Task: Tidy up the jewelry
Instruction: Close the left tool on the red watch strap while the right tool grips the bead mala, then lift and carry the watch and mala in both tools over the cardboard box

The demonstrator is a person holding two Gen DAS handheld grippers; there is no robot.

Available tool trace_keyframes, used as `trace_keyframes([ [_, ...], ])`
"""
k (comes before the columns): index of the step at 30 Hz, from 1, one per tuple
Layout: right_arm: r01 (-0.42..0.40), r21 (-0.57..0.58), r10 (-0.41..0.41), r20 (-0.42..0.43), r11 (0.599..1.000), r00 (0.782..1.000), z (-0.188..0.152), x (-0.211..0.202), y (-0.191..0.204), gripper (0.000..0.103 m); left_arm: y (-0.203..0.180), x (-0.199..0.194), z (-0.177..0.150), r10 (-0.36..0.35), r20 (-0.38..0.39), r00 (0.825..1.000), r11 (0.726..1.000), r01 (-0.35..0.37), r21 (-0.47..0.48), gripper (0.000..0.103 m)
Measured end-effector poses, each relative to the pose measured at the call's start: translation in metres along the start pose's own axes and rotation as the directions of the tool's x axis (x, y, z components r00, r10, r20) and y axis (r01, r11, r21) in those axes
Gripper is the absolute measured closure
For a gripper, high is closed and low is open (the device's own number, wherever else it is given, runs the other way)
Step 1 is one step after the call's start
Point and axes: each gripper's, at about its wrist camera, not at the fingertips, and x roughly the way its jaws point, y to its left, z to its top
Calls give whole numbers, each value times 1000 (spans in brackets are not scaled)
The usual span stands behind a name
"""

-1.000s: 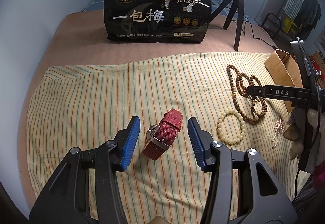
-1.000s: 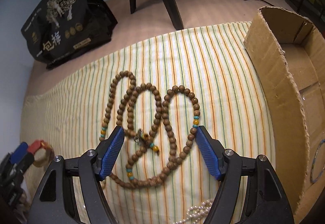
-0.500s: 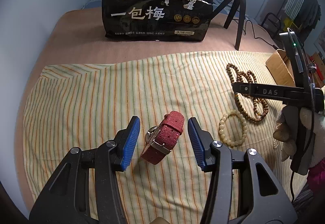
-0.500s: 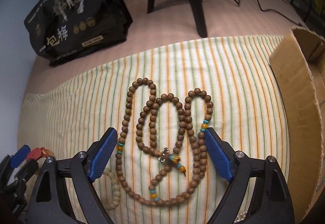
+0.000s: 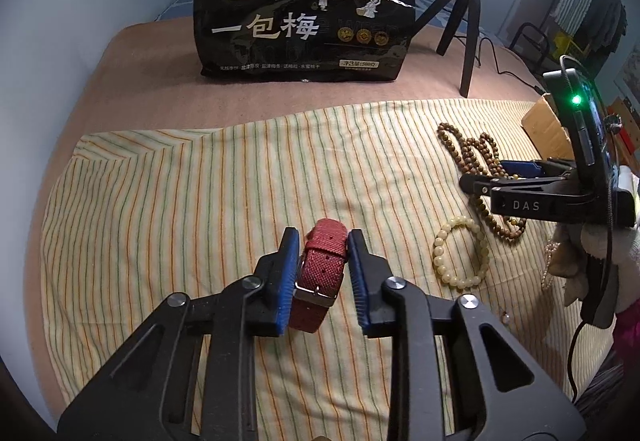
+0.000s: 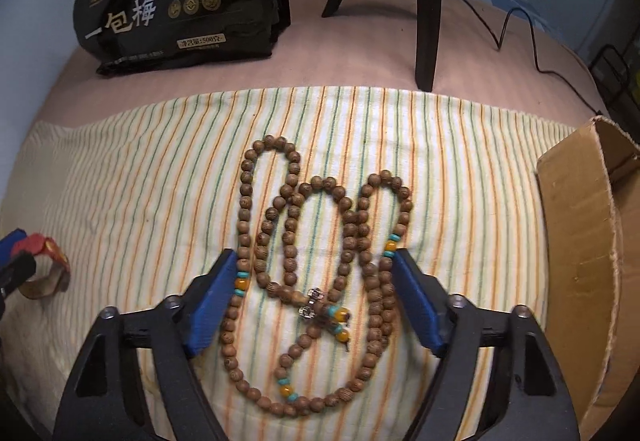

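Red woven watch (image 5: 320, 273) with a silver buckle, propped up on the striped cloth (image 5: 200, 201). Right of it lies a pale bead bracelet (image 5: 460, 253), flat and round. Beyond that sprawls the brown wooden bead necklace (image 6: 320, 241), looped, with turquoise and amber accents.

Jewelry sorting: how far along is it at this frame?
Early; nothing visibly sorted. In hand: left gripper closed on the red watch; right gripper open astride the wooden beads. Left on the cloth: pale bracelet. The box interior is hidden.
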Motion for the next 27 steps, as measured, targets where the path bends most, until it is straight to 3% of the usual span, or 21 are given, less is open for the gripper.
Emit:
trace_keyframes([
  [1, 1, -8, -1, 6, 1000, 1000, -2, -2, -2, 41, -1, 0, 0, 0, 1, 1000, 1000, 0, 3, 80],
  [3, 1, -17, 0, 17, 1000, 1000, -3, -8, -7, 69, -2, 0, 0, -2, 1, 1000, 1000, 2, 2, 81],
  [5, -15, -24, 16, 21, 1000, 1000, -5, -13, -7, 86, -1, 0, 0, -1, 4, 1000, 1000, 1, -2, 82],
  [9, -29, -42, 30, 25, 999, 999, -8, -19, -3, 92, 0, -2, 0, -2, 9, 1000, 1000, 2, -5, 83],
  [27, -70, -59, 77, 129, 996, 989, -21, -76, -5, 92, 4, -43, 3, -27, 93, 995, 997, 33, -66, 83],
])
